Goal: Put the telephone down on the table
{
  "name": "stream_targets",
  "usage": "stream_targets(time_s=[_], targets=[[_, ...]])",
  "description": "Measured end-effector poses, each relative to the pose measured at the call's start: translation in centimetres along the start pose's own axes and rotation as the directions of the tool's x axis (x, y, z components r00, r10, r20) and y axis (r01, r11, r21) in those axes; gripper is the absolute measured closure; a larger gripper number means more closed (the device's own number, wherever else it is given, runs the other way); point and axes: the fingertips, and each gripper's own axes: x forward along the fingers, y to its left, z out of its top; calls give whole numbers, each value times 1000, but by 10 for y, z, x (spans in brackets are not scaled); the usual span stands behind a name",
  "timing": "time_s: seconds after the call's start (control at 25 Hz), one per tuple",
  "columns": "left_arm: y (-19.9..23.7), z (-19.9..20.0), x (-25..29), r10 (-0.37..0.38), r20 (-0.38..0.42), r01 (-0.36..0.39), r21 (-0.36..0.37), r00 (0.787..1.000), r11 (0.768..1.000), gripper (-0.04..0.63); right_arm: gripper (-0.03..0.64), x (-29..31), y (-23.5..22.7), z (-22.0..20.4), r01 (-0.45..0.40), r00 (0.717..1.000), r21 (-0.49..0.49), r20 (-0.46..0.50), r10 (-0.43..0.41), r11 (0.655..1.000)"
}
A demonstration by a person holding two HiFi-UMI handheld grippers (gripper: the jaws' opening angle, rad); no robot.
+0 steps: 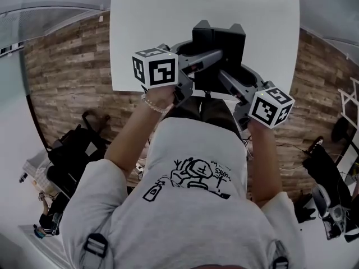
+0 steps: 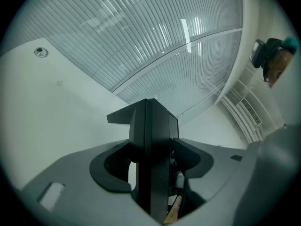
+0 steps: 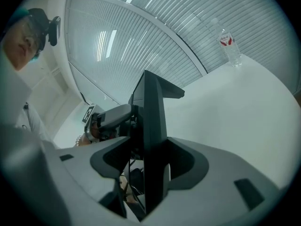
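Two grippers, one shared load. Left gripper (image 2: 151, 164): jaws set wide, pads pressed against both faces of a black telephone (image 1: 220, 42), its thin edge filling the gap. Right gripper (image 3: 150, 164): jaws equally wide, clamped on the opposite end of the same telephone. Telephone: held on edge between the pair, over the near edge of the white bench (image 1: 146, 32), just ahead of the person's chest; contact with the bench top not discernible. Also present: clear water bottle (image 3: 229, 46), upright near the far edge of the bench; small round grommet (image 2: 41, 52) set in the bench top; beaded bracelet (image 1: 152, 104) on the left wrist; wood-plank floor (image 1: 67, 72) on either side of the bench.
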Motion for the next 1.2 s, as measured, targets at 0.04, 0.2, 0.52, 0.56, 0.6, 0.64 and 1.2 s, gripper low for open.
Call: stream_targets(time_s=[0.04,0.2,0.52,0.56,0.6,0.64,1.2], targets=[[3,-1,1,1,0,-1,-1,1000,1000,322,394,2,-3,-2,0,1000,3,-1,0,1000],[12,-14,6,6,-5,-6,-14,1000,1000,322,394,3,-13,-13,0,1000,12,-10,0,1000],[49,-22,14,25,-30,-26,-53,999,998,322,394,26,-37,-26,2,999,59,-42,0,998],[53,-23,14,27,-32,-29,-54,999,998,322,394,29,-38,-28,3,999,63,-42,0,998],[57,-25,14,30,-33,-32,-55,999,998,322,394,31,-40,-30,4,999,64,-42,-1,998],[61,-26,14,30,-32,-32,-57,999,998,322,394,33,-43,-32,4,999,64,-43,-1,998],[108,-40,31,44,-48,-48,-94,998,994,322,394,63,-81,-52,6,997,99,-72,1,995]])
